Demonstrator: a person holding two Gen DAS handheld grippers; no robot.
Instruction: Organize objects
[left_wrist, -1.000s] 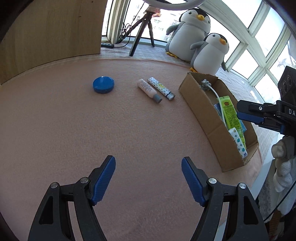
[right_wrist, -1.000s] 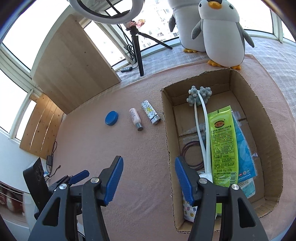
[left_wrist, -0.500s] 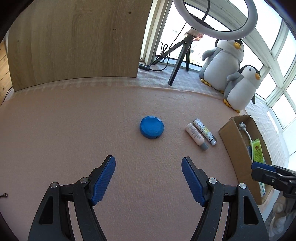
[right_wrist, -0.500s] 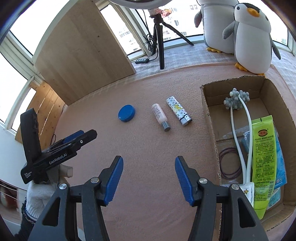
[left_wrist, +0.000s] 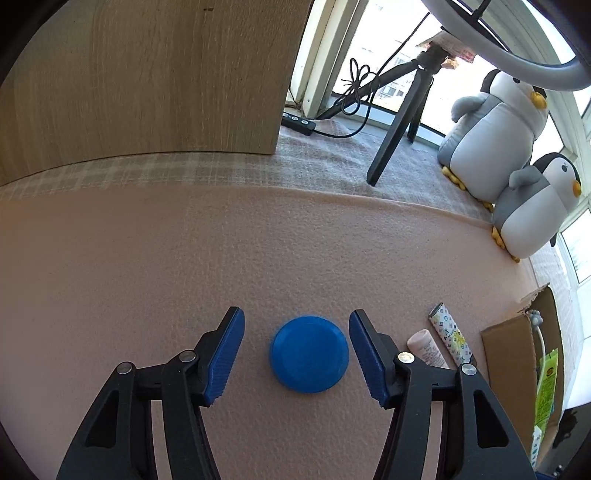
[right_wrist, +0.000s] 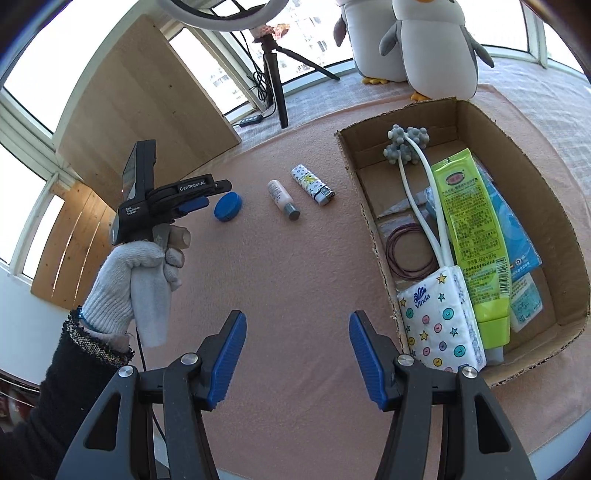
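- Left hand-held gripper (left_wrist: 295, 354) spread wide, its blue pads flanking the round blue plastic lid (left_wrist: 309, 354) without touching.
- Right hand-held gripper (right_wrist: 297, 356) wide, empty, near the brown cardboard box (right_wrist: 373, 236).

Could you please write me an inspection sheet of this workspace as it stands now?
Surface: pink felt mat, bare at centre.
Job's things: blue lid, small bottle and lighter lie loose on the mat; box holds tube, tissue pack, hair ties.
Clutter: nothing seen.
Grippers: left gripper open, astride the lid; right gripper open, empty.
Cables: cord by the tripod.
Surroundings: two plush penguins, wooden panel, windows.
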